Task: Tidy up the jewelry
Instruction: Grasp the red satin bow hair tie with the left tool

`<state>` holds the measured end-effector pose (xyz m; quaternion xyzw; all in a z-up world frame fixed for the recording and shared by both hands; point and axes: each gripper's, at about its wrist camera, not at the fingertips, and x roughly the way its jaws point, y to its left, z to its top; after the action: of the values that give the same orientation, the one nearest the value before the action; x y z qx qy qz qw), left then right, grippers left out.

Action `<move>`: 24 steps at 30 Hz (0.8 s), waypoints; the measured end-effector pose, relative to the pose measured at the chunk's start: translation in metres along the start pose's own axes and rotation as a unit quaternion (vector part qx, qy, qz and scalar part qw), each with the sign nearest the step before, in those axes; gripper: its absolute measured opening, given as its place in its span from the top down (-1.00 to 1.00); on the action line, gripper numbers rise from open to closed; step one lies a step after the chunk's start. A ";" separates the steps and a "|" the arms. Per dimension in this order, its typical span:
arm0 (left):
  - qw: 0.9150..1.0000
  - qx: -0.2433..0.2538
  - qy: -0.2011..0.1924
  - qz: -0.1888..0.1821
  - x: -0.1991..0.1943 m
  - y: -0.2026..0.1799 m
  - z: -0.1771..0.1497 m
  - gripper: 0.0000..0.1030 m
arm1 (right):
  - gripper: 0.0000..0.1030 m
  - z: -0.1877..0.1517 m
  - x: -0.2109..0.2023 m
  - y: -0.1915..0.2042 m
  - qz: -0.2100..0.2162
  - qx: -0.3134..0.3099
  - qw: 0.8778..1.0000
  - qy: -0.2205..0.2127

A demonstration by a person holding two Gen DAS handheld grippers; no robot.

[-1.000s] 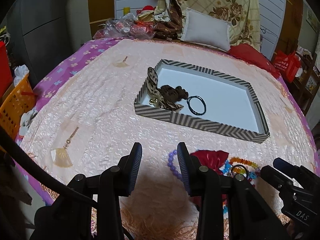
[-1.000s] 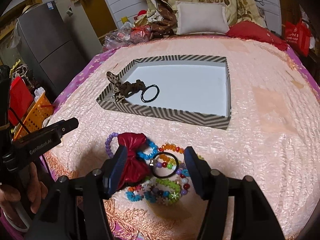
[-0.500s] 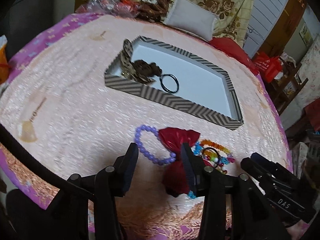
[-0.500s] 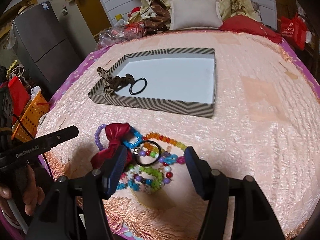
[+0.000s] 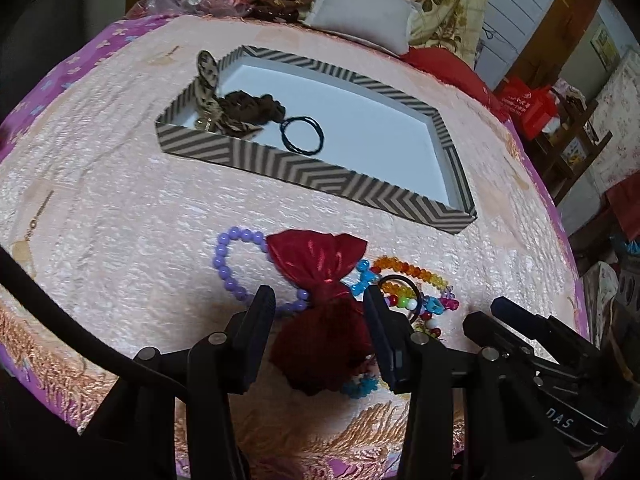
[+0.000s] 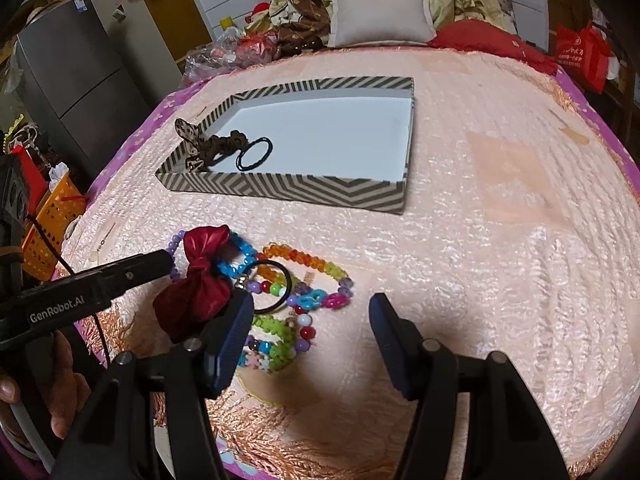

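A chevron-striped tray point(image 5: 312, 170) point(image 6: 288, 190) on the bed holds a leopard-print bow point(image 5: 210, 80), a brown scrunchie point(image 5: 252, 106) and a black hair tie point(image 5: 302, 135). In front of it lies a pile: a dark red satin bow point(image 5: 320, 280) point(image 6: 202, 276), a purple bead bracelet point(image 5: 226, 264), an orange bead bracelet point(image 6: 304, 258), a black hair tie point(image 6: 272, 288) and more coloured beads point(image 6: 276, 340). My left gripper point(image 5: 318, 320) is open, its jaws on either side of the red bow. My right gripper point(image 6: 312, 332) is open above the bead pile's right part.
The peach quilted bedspread point(image 6: 500, 240) has a fringed front edge. A white pillow point(image 6: 380, 16) and heaped cloth lie at the back. An orange basket point(image 6: 52, 224) and a grey cabinet point(image 6: 76, 76) stand left of the bed. A red bag point(image 6: 580, 56) sits at the right.
My left gripper has moved forward and right so the red bow now sits between its open jaws. My right gripper has shifted right and lower over the beads.
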<state>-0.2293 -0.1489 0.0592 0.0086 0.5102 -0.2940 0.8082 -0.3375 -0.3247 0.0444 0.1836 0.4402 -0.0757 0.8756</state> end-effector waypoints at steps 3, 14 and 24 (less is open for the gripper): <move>1.000 0.005 0.006 0.004 0.007 -0.006 -0.001 0.42 | -0.22 0.000 -0.001 -0.004 0.006 0.006 1.000 -0.002; 1.000 0.011 0.014 0.016 0.025 -0.012 -0.001 0.42 | -0.22 0.001 -0.001 -0.014 0.016 0.021 1.000 0.000; 0.999 0.028 0.021 -0.001 0.036 -0.011 -0.002 0.89 | -0.13 -0.001 0.009 -0.002 0.004 -0.017 1.000 0.007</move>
<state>-0.2254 -0.1741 0.0318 0.0371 0.5190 -0.3092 0.7961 -0.3335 -0.3264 0.0362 0.1705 0.4469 -0.0636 0.8759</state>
